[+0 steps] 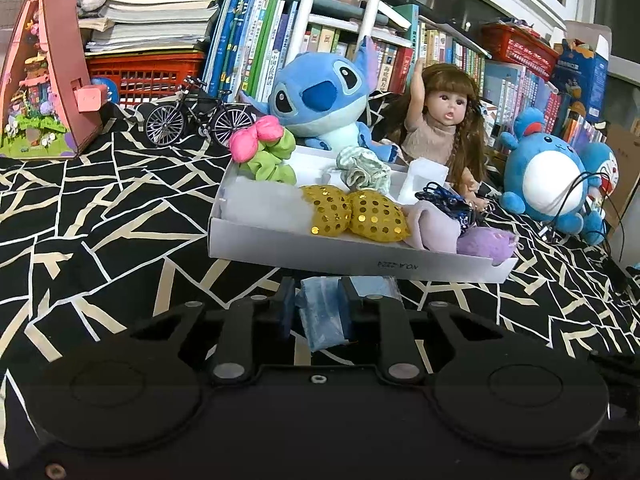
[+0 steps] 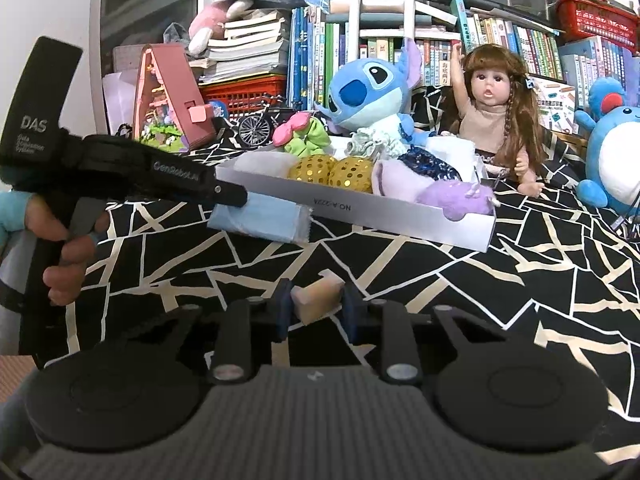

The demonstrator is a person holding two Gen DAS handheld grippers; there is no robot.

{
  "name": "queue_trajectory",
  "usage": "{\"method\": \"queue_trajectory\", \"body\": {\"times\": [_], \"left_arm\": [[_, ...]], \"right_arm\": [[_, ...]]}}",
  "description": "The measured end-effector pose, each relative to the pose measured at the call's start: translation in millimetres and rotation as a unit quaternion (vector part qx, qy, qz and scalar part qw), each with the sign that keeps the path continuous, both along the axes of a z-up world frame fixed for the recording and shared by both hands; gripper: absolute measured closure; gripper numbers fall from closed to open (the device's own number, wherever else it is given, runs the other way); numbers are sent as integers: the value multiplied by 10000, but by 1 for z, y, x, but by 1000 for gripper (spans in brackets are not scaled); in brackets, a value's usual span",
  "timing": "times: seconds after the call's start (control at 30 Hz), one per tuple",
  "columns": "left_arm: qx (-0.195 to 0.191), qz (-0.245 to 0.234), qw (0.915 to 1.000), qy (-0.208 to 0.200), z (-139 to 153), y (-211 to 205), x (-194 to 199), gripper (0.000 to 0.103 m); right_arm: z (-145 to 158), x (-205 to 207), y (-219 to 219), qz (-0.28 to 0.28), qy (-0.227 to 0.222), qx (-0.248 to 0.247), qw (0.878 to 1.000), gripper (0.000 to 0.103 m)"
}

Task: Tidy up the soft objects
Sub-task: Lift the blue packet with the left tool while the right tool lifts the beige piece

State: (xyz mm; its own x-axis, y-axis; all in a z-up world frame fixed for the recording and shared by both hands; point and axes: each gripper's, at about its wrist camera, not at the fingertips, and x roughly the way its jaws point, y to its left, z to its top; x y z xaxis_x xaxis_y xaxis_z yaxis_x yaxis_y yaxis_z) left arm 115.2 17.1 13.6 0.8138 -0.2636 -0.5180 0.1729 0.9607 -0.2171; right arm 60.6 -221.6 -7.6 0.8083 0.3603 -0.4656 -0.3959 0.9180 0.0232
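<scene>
My left gripper (image 1: 316, 296) is shut on a light blue folded cloth (image 1: 324, 316), just in front of the white tray (image 1: 352, 258). In the right wrist view that same gripper (image 2: 236, 198), held by a hand, has the blue cloth (image 2: 264, 222) against the tray's (image 2: 360, 210) near wall. My right gripper (image 2: 317, 294) is shut on a small beige foam block (image 2: 316, 304) above the black patterned cover. In the tray lie a pink and green scrunchie (image 1: 262, 148), two gold sequin pads (image 1: 352, 210), a mint scrunchie (image 1: 362, 170), a lilac cloth (image 1: 432, 224) and a purple plush (image 1: 486, 242).
Behind the tray sit a blue plush alien (image 1: 320, 100), a long-haired doll (image 1: 440, 124) and a round blue plush (image 1: 548, 176). A model bicycle (image 1: 196, 114), a pink toy house (image 1: 44, 80), a red crate (image 1: 144, 74) and rows of books (image 1: 260, 32) line the back. Cables (image 1: 576, 196) trail at the right.
</scene>
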Motion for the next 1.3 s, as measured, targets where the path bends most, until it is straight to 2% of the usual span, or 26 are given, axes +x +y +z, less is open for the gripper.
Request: {"method": "queue_trajectory", "body": {"times": [0.63,0.7,0.77,0.83,0.93,1.03,1.17,1.3], "left_arm": [[111,-223,9997,-88,7,-2,-17,83],[194,-222,9995,-128,6,-5,-17,75],[286,-188,9994,-107,5,-7,-16,51],[345,-178,9992,-91,4,-10,-15,43],[513,-285,9982,-94,1,-17,-13,20],[820,-173,9963,-184,-3,-28,-11,17],[1136,-278,9928,-269,-7,-40,-6,16],[1191,-386,9921,60,-14,-44,6,17]], "right_arm": [[7,5,-9,-235,-112,137,9996,72],[6,6,-10,-261,-86,167,9995,72],[5,7,-11,-279,-49,184,9994,72],[5,8,-12,-307,-27,191,9993,72],[4,9,-14,-341,-10,200,9992,72],[5,9,-16,-367,-2,217,9991,72],[5,9,-17,-379,-9,215,9991,72],[6,10,-17,-386,-11,218,9990,71]]}}
